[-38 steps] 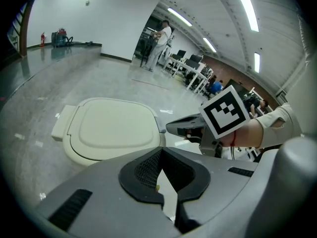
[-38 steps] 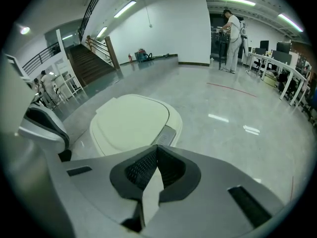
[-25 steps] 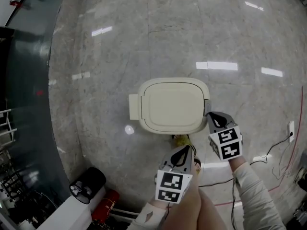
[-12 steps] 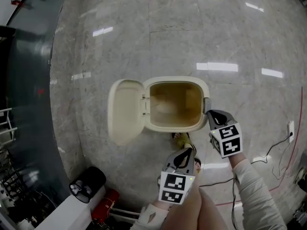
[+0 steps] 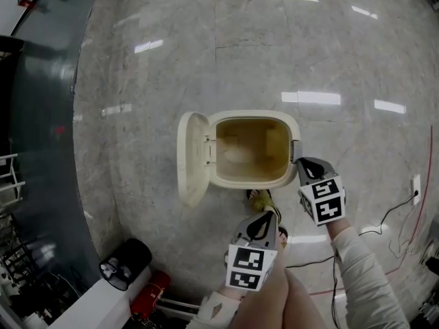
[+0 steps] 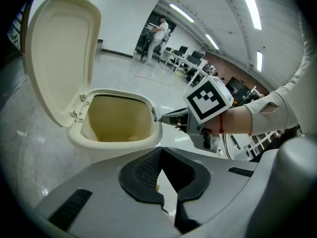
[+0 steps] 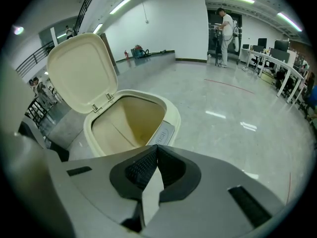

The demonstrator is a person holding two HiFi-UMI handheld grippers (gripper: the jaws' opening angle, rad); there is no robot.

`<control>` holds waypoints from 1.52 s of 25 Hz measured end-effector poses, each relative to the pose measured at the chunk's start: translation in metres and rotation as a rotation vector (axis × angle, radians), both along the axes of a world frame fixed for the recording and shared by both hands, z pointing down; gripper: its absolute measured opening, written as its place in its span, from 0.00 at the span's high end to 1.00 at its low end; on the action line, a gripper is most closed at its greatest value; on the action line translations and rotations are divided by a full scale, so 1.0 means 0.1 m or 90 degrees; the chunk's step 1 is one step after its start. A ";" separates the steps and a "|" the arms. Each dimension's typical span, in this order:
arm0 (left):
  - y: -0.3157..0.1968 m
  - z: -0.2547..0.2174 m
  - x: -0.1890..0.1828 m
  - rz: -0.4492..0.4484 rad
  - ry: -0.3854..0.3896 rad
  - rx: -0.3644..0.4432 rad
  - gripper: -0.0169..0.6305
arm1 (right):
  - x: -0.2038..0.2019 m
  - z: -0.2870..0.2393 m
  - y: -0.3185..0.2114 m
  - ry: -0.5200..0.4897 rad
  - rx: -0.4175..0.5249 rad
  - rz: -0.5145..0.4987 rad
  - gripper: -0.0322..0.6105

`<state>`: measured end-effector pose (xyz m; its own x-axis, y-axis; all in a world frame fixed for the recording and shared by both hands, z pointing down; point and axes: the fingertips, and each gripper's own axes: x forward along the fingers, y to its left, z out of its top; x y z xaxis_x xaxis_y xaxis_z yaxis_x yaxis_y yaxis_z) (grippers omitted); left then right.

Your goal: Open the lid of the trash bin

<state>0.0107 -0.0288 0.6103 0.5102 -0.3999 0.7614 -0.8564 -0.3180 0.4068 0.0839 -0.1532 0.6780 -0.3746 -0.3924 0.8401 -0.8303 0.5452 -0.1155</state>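
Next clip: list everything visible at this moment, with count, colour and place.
cream plastic trash bin: one, cream, middle of the floor, open, no contents seen.
hinged plastic lid: one, cream, raised upright at the bin's left side in the head view.
polished stone floor: one, grey, under everything.
thin black cable: one, black, on the floor at right.
black cylinder: one, black, lower left.
red object: one, red, beside the cylinder; too small to identify.
left claw: one, grey, jaws together, empty, short of the bin.
right claw: one, grey, jaws together, tip at the bin's right edge.
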 end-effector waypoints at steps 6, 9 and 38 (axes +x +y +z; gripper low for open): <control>-0.02 -0.03 0.00 0.003 -0.004 0.006 0.97 | -0.03 -0.05 0.01 0.017 -0.003 0.006 0.94; -0.04 -0.05 0.00 0.003 -0.004 0.010 0.97 | -0.05 -0.08 0.06 0.007 -0.013 0.006 0.94; 0.12 -0.36 0.10 0.010 0.002 0.025 0.97 | -0.28 -1.29 1.08 -0.139 0.038 0.017 0.94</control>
